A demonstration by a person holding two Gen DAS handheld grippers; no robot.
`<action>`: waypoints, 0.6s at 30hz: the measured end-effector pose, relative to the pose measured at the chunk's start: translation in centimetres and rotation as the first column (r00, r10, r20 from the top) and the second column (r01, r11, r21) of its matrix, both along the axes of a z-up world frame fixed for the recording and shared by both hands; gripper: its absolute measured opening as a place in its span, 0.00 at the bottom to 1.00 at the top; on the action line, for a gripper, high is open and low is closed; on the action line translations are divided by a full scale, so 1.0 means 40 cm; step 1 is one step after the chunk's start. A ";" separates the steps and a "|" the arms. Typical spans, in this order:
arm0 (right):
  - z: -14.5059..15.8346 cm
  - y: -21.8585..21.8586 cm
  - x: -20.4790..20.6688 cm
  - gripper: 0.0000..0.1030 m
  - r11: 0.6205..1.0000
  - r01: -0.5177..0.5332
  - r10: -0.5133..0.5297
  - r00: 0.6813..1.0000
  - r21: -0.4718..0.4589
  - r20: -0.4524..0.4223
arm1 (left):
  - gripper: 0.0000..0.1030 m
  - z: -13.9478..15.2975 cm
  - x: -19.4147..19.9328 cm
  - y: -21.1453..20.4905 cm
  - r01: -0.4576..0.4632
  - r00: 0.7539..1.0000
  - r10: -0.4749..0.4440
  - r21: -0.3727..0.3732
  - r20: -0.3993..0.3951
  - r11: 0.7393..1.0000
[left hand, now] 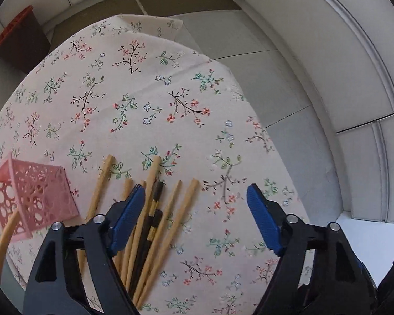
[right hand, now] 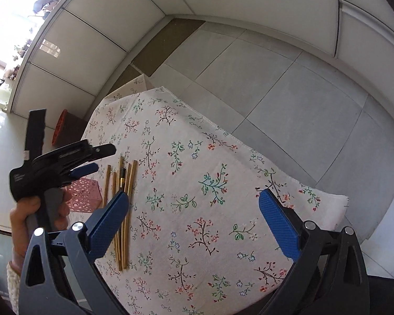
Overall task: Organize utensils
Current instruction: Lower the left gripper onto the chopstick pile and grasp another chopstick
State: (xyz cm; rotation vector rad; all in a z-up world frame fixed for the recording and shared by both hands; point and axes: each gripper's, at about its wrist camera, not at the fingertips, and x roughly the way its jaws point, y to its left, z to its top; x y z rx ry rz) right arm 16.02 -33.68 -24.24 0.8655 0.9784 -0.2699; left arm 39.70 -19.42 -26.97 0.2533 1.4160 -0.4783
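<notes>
Floral tablecloth [left hand: 144, 84] covered the table, largest thing in view. One pink perforated basket [left hand: 32, 197] lay tipped at 8 o'clock, one chopstick apparently poking from it. Chopsticks [left hand: 155, 215] loose at 6 o'clock: about seven bamboo, two dark. Left gripper [left hand: 195, 219] and right gripper [right hand: 194, 224] both spread wide, empty. Sorting barely started, by my judgement.

Both wrist cams above shared tablecloth [left hand: 134, 99]
</notes>
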 end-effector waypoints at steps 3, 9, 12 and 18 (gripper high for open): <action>0.000 0.010 0.014 0.94 0.999 -0.032 0.032 0.999 -0.008 -0.008 | 0.53 -0.064 0.040 0.001 -0.004 1.000 0.005 0.069 -0.007 0.998; -0.011 0.015 0.034 0.94 0.999 -0.051 0.051 0.998 -0.012 -0.036 | 0.43 -0.127 0.068 0.018 -0.017 1.000 0.017 0.073 -0.003 0.997; -0.016 0.024 0.041 0.94 0.998 -0.059 0.058 0.997 -0.024 -0.056 | 0.31 -0.126 0.060 0.022 -0.004 0.999 0.001 0.094 0.033 0.996; -0.022 0.045 0.057 0.94 0.994 -0.088 0.082 0.993 -0.069 -0.082 | 0.11 -0.111 0.038 0.076 -0.068 0.997 0.067 0.026 0.028 0.997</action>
